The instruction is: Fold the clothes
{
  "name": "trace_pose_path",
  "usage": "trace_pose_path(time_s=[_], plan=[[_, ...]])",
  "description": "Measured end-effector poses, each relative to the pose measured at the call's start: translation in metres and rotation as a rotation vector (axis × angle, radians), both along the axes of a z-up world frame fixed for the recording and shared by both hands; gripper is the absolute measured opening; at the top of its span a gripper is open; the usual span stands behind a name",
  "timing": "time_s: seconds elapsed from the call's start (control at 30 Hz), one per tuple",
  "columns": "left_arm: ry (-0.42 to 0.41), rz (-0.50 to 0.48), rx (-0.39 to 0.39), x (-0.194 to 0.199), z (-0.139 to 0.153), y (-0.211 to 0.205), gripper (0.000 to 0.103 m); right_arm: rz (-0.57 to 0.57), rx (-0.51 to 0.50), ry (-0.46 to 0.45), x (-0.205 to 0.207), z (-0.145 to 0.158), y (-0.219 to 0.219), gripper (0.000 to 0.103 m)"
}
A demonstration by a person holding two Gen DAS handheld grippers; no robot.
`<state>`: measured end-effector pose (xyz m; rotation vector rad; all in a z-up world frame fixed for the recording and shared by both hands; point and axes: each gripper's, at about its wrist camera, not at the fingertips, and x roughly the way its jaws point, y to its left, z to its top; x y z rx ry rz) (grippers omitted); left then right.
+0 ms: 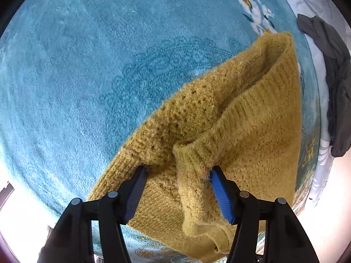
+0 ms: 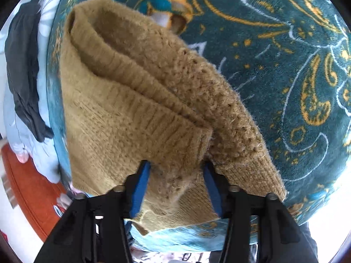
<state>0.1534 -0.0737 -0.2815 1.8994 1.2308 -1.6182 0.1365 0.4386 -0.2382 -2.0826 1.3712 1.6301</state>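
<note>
A mustard-yellow knitted sweater (image 1: 237, 118) lies folded in layers on a teal blanket (image 1: 76, 76). My left gripper (image 1: 176, 171) is open, its blue-padded fingers (image 1: 136, 195) straddling a bunched ribbed edge of the sweater. In the right wrist view the same sweater (image 2: 122, 109) shows its ribbed hem folded over. My right gripper (image 2: 176, 166) is open too, its fingers (image 2: 140, 188) on either side of the sweater's near edge.
A dark grey garment (image 1: 333, 83) lies on a pale floral sheet (image 1: 316, 50) to the right; it also shows in the right wrist view (image 2: 24, 74) at the left. The patterned teal blanket (image 2: 285, 76) stretches to the right. An orange-red surface (image 2: 30, 188) is at lower left.
</note>
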Motion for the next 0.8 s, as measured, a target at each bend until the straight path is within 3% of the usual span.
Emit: trace_pose_path(time_s=[0.1,0.23,0.3,0.4,0.47,0.5,0.53,0.57,0.67,0.8], plan=[[-0.012,0.001,0.008,-0.004,0.007,0.007,0.060,0.021,0.008,0.016,-0.006,0.014,-0.003,0.026],[0.051,0.034,0.059,-0.009,0.019,0.016,0.060,0.077,0.021,0.056,-0.014,0.028,-0.010,0.025],[0.060,-0.004,0.082,-0.017,0.018,0.024,0.060,0.098,0.031,0.059,-0.015,0.030,-0.014,0.025],[0.011,-0.055,0.083,-0.024,0.009,0.033,0.059,0.103,0.026,0.030,-0.015,0.025,-0.010,0.025],[-0.011,-0.061,0.079,-0.025,0.006,0.035,0.036,0.077,0.009,0.007,-0.009,0.018,-0.007,0.025],[-0.016,-0.062,0.077,-0.027,0.007,0.035,0.015,0.062,0.002,-0.001,-0.009,0.014,-0.003,0.025],[-0.012,-0.060,0.084,-0.029,0.010,0.035,0.010,0.057,0.001,0.004,-0.011,0.013,-0.003,0.024],[0.000,-0.063,0.087,-0.031,0.014,0.036,0.010,0.063,0.005,0.018,-0.013,0.016,-0.003,0.016],[0.078,-0.110,0.086,-0.046,0.041,0.042,0.009,0.104,0.014,0.123,-0.016,0.045,0.001,0.010],[0.285,-0.157,0.143,-0.054,0.102,0.049,0.009,0.158,0.027,0.264,-0.020,0.083,0.006,0.010]])
